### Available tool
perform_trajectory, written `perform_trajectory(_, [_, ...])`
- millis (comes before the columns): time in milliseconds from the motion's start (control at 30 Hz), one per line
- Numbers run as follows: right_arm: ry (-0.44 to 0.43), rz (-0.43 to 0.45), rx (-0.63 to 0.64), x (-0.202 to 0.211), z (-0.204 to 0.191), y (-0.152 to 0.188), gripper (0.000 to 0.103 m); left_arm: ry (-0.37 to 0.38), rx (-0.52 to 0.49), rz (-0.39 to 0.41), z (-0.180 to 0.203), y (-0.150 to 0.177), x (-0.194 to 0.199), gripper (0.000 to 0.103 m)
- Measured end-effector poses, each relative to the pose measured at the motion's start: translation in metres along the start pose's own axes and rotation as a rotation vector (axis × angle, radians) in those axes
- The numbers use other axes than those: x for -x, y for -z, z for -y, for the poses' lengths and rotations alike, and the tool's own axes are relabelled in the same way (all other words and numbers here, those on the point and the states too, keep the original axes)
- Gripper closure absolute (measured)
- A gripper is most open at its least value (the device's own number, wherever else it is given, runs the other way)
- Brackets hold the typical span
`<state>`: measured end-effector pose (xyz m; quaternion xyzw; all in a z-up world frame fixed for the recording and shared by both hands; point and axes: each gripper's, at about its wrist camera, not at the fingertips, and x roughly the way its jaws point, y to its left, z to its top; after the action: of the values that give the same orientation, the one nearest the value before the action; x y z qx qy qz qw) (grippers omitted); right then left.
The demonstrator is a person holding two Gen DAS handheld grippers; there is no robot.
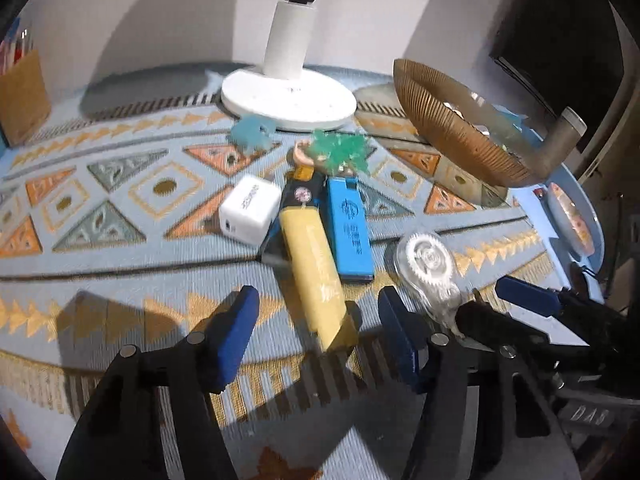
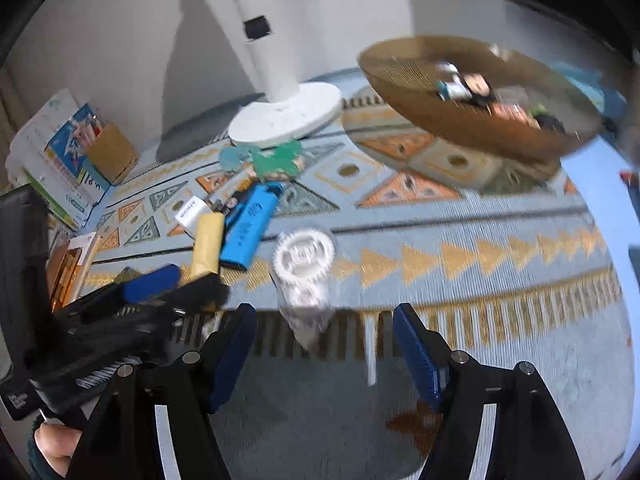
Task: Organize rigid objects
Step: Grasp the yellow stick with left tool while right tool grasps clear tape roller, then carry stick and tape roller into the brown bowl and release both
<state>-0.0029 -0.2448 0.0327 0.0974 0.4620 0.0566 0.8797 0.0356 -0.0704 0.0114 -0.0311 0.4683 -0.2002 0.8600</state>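
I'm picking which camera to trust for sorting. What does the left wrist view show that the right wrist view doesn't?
Only the left wrist view: the whole white charger cube and a grey pipe-shaped piece past the basket.

Only the right wrist view: items inside the ribbed brown basket and a stack of boxes by the wall.

Both: yellow lighter, blue lighter, clear correction-tape dispenser, white lamp base, both grippers open.

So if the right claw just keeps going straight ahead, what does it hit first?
Most likely the clear correction tape dispenser, lying centred just ahead of the open right claw; depth is blurry.
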Motion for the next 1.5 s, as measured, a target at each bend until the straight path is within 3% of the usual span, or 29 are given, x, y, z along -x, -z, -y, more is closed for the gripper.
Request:
perform_trajectory(33, [0.009,-0.004,0.023,-0.003,-0.005,-0.002,0.034,-0.01,-0.003,-0.003,0.001,-0.001,-0.002,0.055])
perform_trajectory(233, [0.029,-0.036,0.064,-0.024,-0.012,-0.006,0.035,-0.018,0.0,0.009,-0.006,-0.003,-0.001,0.065])
perform_trajectory(300, [0.07,-0.024,0.087,-0.029,-0.016,-0.007,0.042,-0.003,0.011,0.009,-0.009,-0.003,0.0,0.065])
perform_trajectory(400, [0.112,-0.011,0.155,-0.034,-0.027,-0.007,0.063,0.052,0.042,0.009,-0.012,-0.001,0.004,0.065])
perform_trajectory(467, [0.128,-0.005,0.18,-0.032,-0.029,-0.004,0.063,0.063,0.031,0.002,-0.008,0.0,0.005,0.065])
perform_trajectory(667, [0.132,0.002,0.151,-0.012,0.0,0.009,0.063,-0.046,-0.049,-0.012,0.016,-0.001,-0.005,0.065])
perform_trajectory(733, [0.108,-0.004,0.141,-0.008,0.009,0.011,0.063,-0.077,-0.062,-0.01,0.018,-0.003,-0.008,0.082])
perform_trajectory(800, [0.079,-0.012,0.131,-0.005,0.013,0.013,0.063,-0.097,-0.088,-0.007,0.021,-0.001,-0.009,0.083])
perform_trajectory(1000, [0.006,-0.003,0.163,0.015,0.009,0.031,0.063,-0.004,-0.066,0.007,0.012,0.025,0.03,0.083])
perform_trajectory(1200, [0.0,-0.037,0.168,0.022,0.013,0.056,0.063,-0.011,-0.05,-0.045,0.006,0.059,0.046,0.083])
perform_trajectory(1300, [0.009,-0.03,0.169,0.023,0.013,0.059,0.063,-0.025,-0.052,-0.033,0.007,0.063,0.046,0.082])
perform_trajectory(1367, [0.002,-0.044,0.157,0.021,0.013,0.056,0.042,-0.037,-0.049,-0.036,0.009,0.062,0.045,0.082])
perform_trajectory(1500, [0.031,-0.037,0.166,0.016,0.006,0.054,0.037,-0.051,-0.089,-0.031,0.017,0.063,0.045,0.067])
